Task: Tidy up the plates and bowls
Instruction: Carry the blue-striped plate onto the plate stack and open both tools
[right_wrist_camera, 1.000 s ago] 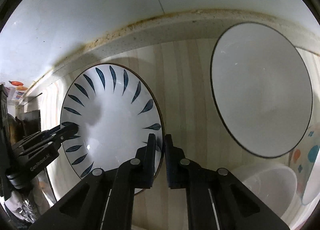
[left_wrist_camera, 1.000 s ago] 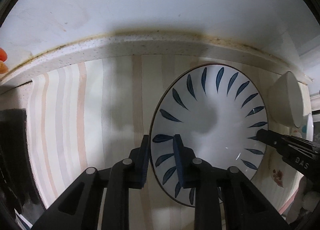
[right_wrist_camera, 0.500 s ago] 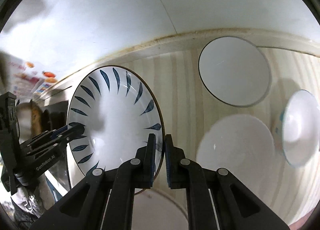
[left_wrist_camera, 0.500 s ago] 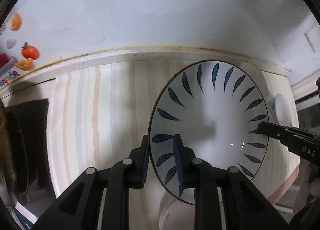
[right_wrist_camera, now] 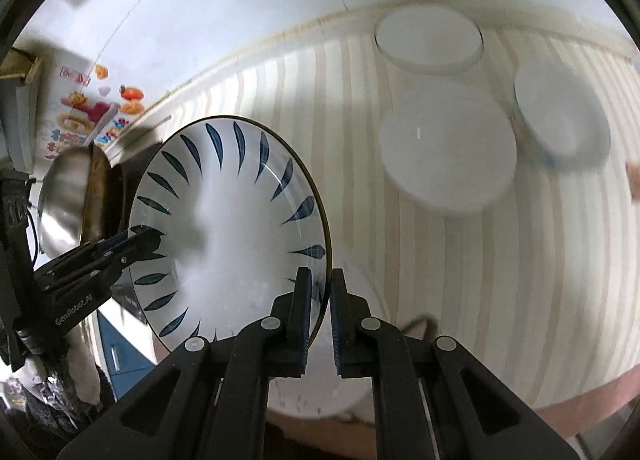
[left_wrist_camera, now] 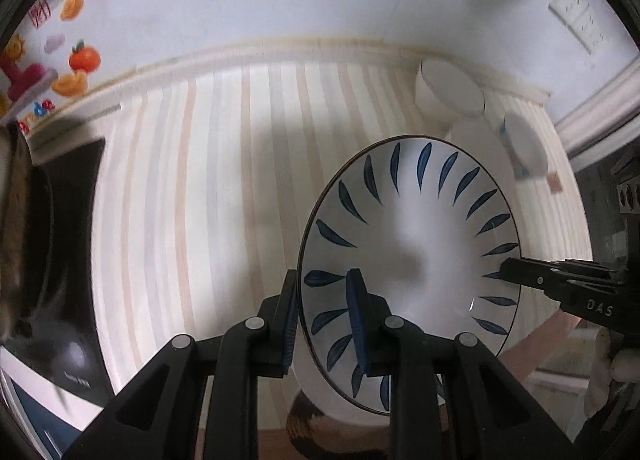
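Note:
A white plate with dark blue leaf marks (left_wrist_camera: 412,256) (right_wrist_camera: 228,228) hangs above the striped mat, held by both grippers at opposite rims. My left gripper (left_wrist_camera: 322,292) is shut on its left rim. The right gripper (right_wrist_camera: 320,292) is shut on its right rim and shows in the left wrist view as a black finger (left_wrist_camera: 560,280). On the mat lie a round white bowl (right_wrist_camera: 428,40) near the wall, a flat white plate (right_wrist_camera: 448,156) and a white bowl with blue marks (right_wrist_camera: 560,120). Another white dish (right_wrist_camera: 320,380) lies under the held plate.
The striped mat (left_wrist_camera: 200,200) covers the counter up to the white wall. A black appliance (left_wrist_camera: 60,260) and a metal bowl (right_wrist_camera: 64,200) stand at the left. A fruit-printed sticker (left_wrist_camera: 60,48) is on the wall. Wall sockets (left_wrist_camera: 576,20) sit at upper right.
Both grippers have lifted the blue-leaf plate up and away from the wall. More of the mat and the white dishes on it have come into view.

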`<control>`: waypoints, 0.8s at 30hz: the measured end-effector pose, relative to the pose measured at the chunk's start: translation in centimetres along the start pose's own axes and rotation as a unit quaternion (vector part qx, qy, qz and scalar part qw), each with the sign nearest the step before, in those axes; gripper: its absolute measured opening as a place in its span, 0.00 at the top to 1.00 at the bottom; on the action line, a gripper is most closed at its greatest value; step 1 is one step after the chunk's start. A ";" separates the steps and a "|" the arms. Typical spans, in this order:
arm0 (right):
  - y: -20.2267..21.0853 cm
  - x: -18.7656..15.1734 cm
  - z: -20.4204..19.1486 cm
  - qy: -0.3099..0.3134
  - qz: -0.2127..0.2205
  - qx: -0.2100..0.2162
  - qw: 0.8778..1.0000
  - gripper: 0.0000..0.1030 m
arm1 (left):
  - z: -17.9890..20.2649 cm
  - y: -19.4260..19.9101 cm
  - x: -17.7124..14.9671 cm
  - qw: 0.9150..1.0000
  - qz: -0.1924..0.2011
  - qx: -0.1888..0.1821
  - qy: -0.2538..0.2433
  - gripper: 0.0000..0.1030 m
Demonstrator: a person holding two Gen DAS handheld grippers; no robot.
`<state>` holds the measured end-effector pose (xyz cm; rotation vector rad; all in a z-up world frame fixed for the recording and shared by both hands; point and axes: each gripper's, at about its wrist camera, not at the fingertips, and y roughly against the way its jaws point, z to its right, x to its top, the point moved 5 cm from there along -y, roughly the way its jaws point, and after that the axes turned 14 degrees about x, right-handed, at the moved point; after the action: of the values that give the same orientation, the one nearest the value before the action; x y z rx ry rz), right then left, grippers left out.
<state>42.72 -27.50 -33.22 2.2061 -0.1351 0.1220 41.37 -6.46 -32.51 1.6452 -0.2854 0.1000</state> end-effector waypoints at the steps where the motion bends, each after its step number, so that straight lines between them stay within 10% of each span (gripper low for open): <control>1: -0.4 -0.6 0.4 -0.005 -0.004 0.003 1.000 0.90 | 0.3 -0.3 -0.8 1.000 -0.008 0.000 -0.003 0.80; 24: -6.3 -6.5 5.2 -0.048 -0.051 0.000 0.998 0.90 | 2.9 -6.0 -5.1 0.996 -0.070 0.038 -0.026 0.79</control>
<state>37.43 -27.55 -42.20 2.2152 -0.0742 -0.0407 37.59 -8.30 -39.83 1.7408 -0.2078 -0.0383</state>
